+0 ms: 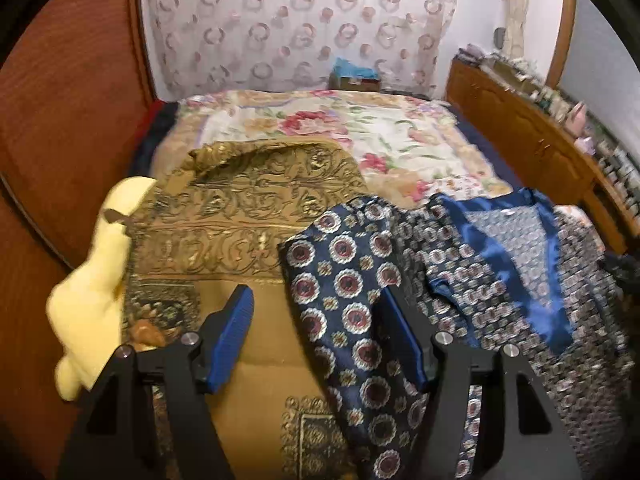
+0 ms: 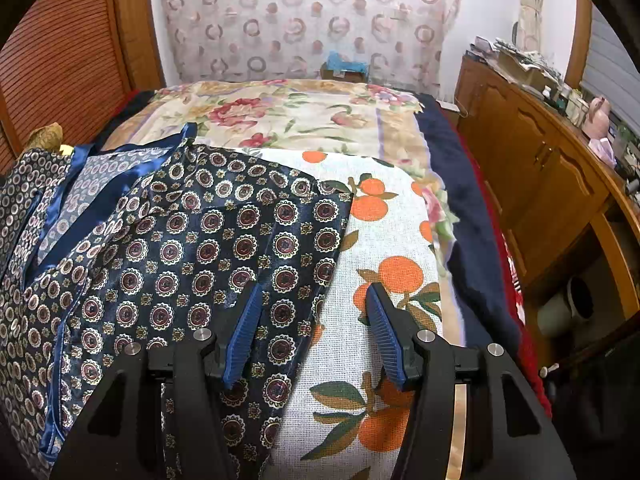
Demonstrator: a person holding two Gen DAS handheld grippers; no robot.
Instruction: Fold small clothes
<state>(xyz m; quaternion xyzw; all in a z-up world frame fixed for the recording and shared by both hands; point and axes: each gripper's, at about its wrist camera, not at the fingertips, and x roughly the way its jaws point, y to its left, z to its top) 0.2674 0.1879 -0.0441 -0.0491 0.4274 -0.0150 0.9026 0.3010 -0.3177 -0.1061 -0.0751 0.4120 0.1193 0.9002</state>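
Meanwhile, the navy medallion-print garment (image 2: 208, 240) lies spread on the bed (image 2: 280, 112), partly over an orange-print cloth (image 2: 384, 248). Left claw (image 1: 316, 336) stands apart above a sleeve with nothing clamped; right claw (image 2: 312, 332) likewise gapes, straddling the garment's edge.

The navy satin top (image 2: 224, 240) lies spread across the bed, printed all over with dark red and cream medallions. Its neckline is trimmed in a plain bright blue band (image 1: 508, 256), forming a deep V that shows a paler, small-patterned lining (image 1: 516, 240). One sleeve (image 1: 352, 300) is folded out to the side, lying flat. The fabric is glossy and lightly wrinkled.
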